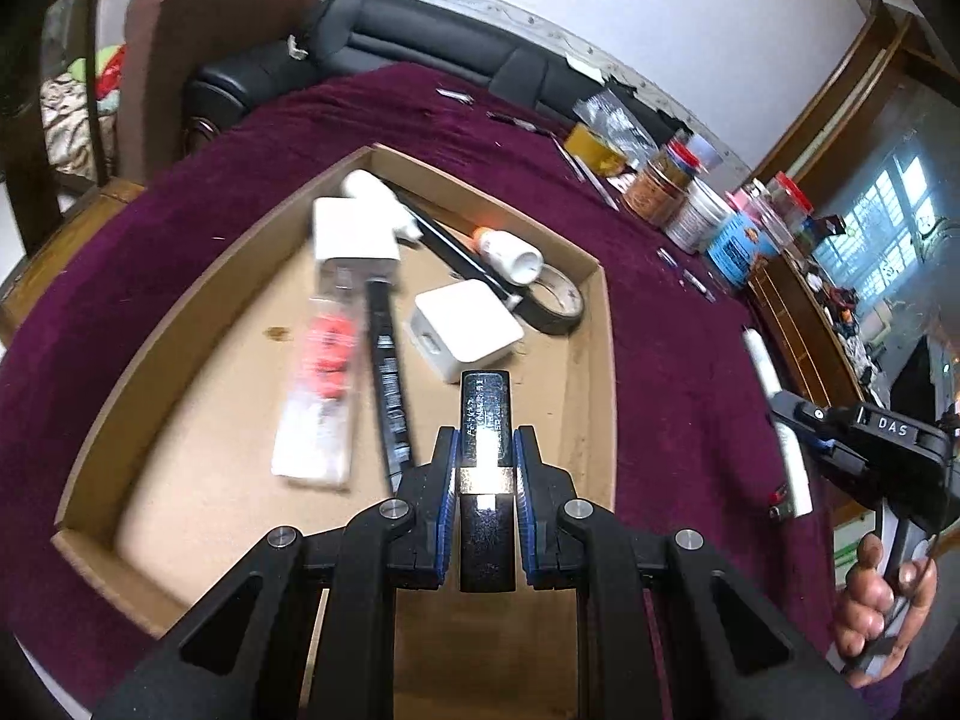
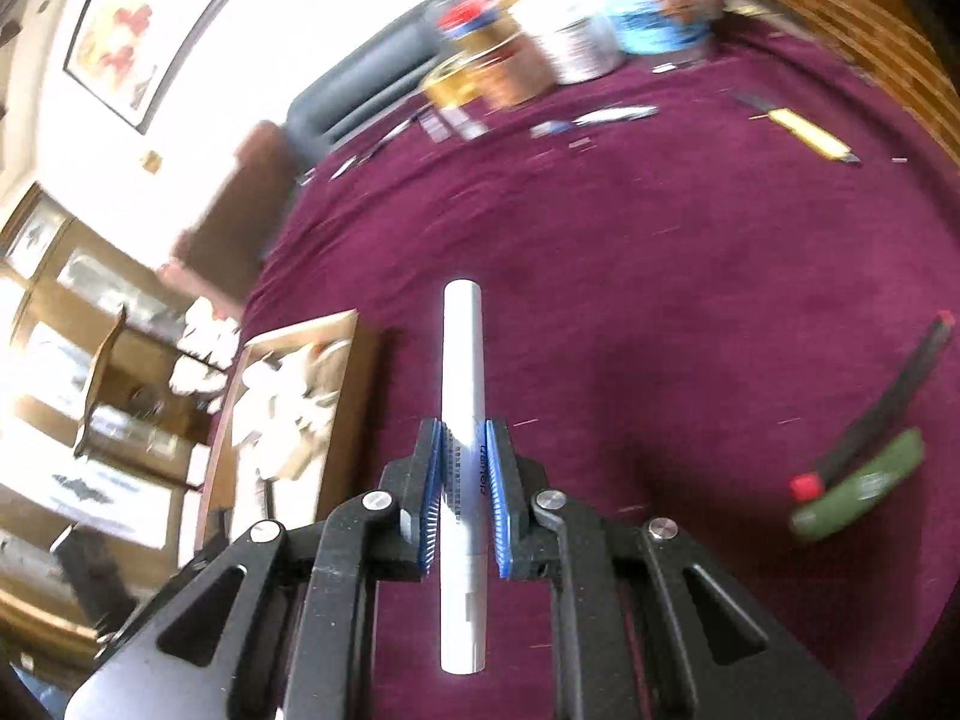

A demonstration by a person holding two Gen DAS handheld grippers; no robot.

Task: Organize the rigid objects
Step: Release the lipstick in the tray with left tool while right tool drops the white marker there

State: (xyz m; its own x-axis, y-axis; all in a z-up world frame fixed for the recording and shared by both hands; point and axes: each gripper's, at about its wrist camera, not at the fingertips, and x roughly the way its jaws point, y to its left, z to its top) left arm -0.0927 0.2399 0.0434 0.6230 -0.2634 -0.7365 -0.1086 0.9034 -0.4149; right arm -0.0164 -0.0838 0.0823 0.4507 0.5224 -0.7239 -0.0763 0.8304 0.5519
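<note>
My left gripper (image 1: 486, 441) is shut on a black rectangular stick (image 1: 485, 420) with a gold band, held over the near right part of a shallow cardboard tray (image 1: 606, 360). In the tray lie two white chargers (image 1: 465, 327), a black pen (image 1: 387, 384), a clear packet with red pieces (image 1: 321, 384), a white bottle (image 1: 510, 252) and a tape roll (image 1: 555, 306). My right gripper (image 2: 463, 438) is shut on a white tube (image 2: 461, 360), lifted above the maroon cloth (image 2: 660, 276). In the left wrist view the white tube (image 1: 780, 414) shows at the right in the right gripper (image 1: 798, 438), held by a hand (image 1: 882, 600).
Jars and tins (image 1: 690, 192) stand along the table's far right edge. On the cloth lie a green-handled tool (image 2: 858, 492), a black pen with red cap (image 2: 888, 402), a yellow cutter (image 2: 810, 132) and small bits. A black sofa (image 1: 420, 36) is behind the table.
</note>
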